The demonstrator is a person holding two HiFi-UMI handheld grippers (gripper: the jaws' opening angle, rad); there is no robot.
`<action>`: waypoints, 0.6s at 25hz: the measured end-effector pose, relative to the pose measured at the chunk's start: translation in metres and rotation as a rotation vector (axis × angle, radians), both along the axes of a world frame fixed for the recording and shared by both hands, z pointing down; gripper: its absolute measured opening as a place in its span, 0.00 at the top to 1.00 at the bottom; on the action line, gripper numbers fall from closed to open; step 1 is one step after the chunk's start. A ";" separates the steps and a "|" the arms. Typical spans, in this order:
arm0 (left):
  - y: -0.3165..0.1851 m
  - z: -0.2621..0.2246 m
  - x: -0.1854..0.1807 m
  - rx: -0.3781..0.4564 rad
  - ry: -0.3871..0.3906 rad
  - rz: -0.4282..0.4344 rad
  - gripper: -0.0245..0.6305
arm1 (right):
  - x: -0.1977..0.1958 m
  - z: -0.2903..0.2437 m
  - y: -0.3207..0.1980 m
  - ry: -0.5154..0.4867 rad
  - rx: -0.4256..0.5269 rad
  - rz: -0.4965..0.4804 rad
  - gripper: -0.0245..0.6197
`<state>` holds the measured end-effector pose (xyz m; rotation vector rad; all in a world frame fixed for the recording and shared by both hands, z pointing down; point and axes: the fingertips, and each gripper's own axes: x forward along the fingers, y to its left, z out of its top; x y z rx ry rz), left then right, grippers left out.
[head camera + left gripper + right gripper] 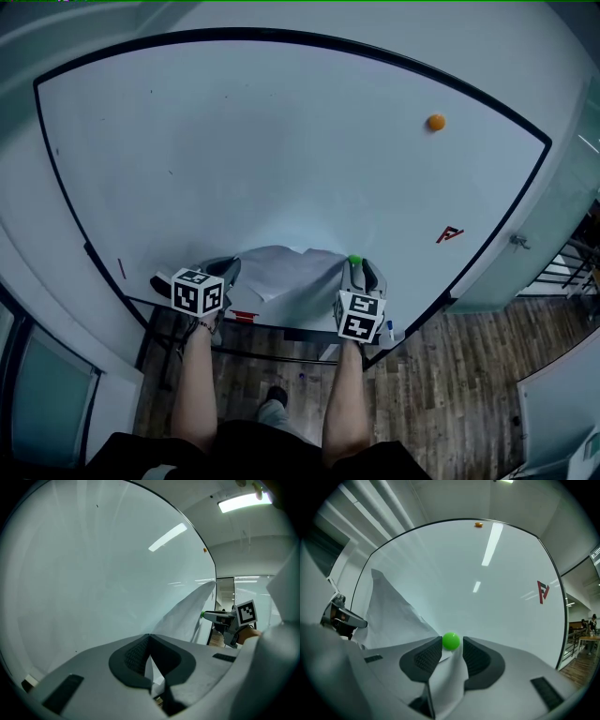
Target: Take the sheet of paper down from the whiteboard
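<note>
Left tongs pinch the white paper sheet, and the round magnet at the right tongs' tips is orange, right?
No: the right gripper view shows that round magnet at the right tongs is green. Left tongs pinch the white paper sheet.

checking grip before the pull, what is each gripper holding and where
Left gripper pinches the sheet of paper at its left edge; right gripper clasps the green magnet on the sheet's right edge.

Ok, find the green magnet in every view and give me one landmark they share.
Head view: green magnet low, right of centre, at the right corner of the sheet of paper.
Left gripper view: small green spot right of centre, at the sheet's far edge.
Right gripper view: magnet bottom centre, between the jaws.
Shared landmark: the orange magnet.
</note>
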<state>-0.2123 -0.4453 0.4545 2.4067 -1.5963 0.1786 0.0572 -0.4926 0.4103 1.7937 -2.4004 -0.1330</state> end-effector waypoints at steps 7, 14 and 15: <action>0.015 -0.002 0.001 -0.005 -0.025 0.005 0.93 | 0.011 0.011 0.019 -0.008 -0.035 0.029 0.75; 0.040 0.004 -0.007 -0.015 -0.041 -0.003 0.93 | 0.014 0.019 0.043 -0.009 -0.041 0.042 0.75; 0.043 0.005 -0.008 -0.016 -0.045 -0.005 0.93 | 0.013 0.020 0.047 -0.010 -0.045 0.043 0.75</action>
